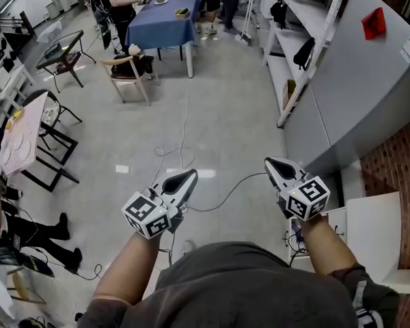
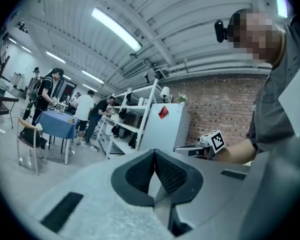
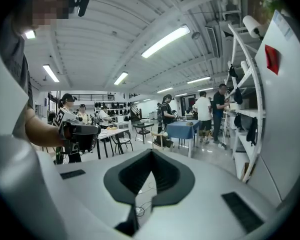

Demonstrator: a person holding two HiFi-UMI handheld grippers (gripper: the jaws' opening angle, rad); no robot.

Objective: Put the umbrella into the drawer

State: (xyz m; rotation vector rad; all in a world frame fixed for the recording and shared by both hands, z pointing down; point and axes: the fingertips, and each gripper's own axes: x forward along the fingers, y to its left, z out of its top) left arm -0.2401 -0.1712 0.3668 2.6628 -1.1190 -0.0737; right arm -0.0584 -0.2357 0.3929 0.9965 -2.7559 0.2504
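Observation:
I hold both grippers up in the air over the pale floor, side by side and pointing away from me. The left gripper has its dark pads meeting at the tips, with nothing between them. My right gripper is shut the same way and holds nothing. Each gripper shows in the other's view: the right one's marker cube and the left one's marker cube. No umbrella that I can make out lies near the grippers, and I see no open drawer.
A tall grey cabinet with a red tag stands at the right, beside a white shelf rack with dark bags. A white unit sits by my right arm. Cables trail over the floor. A blue-clothed table, a chair and people are farther off.

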